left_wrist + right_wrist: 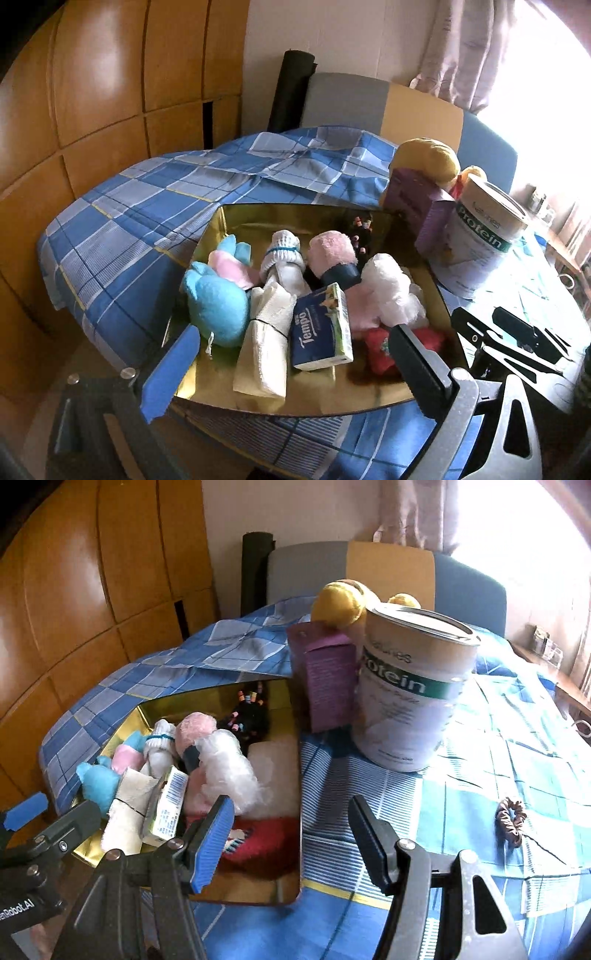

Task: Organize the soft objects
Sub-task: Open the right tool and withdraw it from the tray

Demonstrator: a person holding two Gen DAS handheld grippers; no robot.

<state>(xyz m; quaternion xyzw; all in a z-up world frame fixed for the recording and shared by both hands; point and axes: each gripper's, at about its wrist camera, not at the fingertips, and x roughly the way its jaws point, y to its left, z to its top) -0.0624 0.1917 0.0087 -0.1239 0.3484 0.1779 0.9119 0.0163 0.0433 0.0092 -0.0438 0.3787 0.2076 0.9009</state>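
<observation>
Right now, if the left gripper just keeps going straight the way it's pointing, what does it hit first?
Probably the Tempo tissue pack, which stands in the gold tray right between the open fingers of the left gripper. The rolled white cloth beside it looks about as near, so depth is uncertain.

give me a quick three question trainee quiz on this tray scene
1. True or false: the Tempo tissue pack lies inside the gold tray.
2. Which soft item lies outside the tray on the checked cloth? A) brown scrunchie B) blue plush C) red knit item
3. Fill in: the purple box stands right beside the ___ tin.

Key:
1. True
2. A
3. protein; also, left gripper and right gripper both hold nothing.
</observation>
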